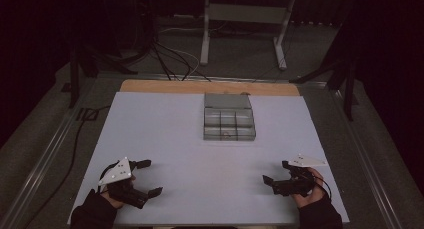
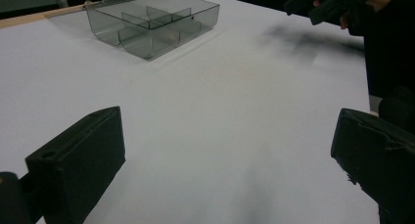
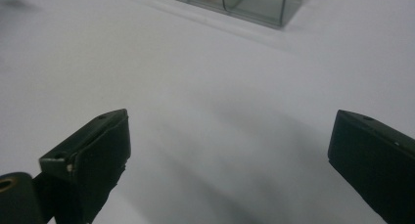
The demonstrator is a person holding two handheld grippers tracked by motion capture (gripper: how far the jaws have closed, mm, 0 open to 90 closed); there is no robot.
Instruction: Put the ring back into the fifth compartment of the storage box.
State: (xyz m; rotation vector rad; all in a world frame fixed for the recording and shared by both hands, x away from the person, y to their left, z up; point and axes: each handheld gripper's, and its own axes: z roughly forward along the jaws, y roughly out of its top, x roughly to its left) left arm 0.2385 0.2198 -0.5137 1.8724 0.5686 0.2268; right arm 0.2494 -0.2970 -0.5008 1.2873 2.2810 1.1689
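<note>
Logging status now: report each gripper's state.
Left gripper: open, holding nothing.
Right gripper: open, holding nothing.

I'm looking at a dim lab or test bay: bundled cables (image 1: 165, 59) run across grey floor at upper left, a bare metal stand (image 1: 245, 24) sits top centre, black drapes (image 1: 45, 34) all round.

A compartmented box (image 1: 229, 117) sits on the table's sheet (image 1: 175, 134), toward the far edge and near the middle between left and right. The left gripper (image 1: 148, 177) is at the near left corner of the sheet, the right gripper (image 1: 276, 172) at the near right, well apart from each other and from the box. Beyond the table stands a frame on legs (image 1: 245, 19), with cables (image 1: 170, 59) on the floor to its left
</note>
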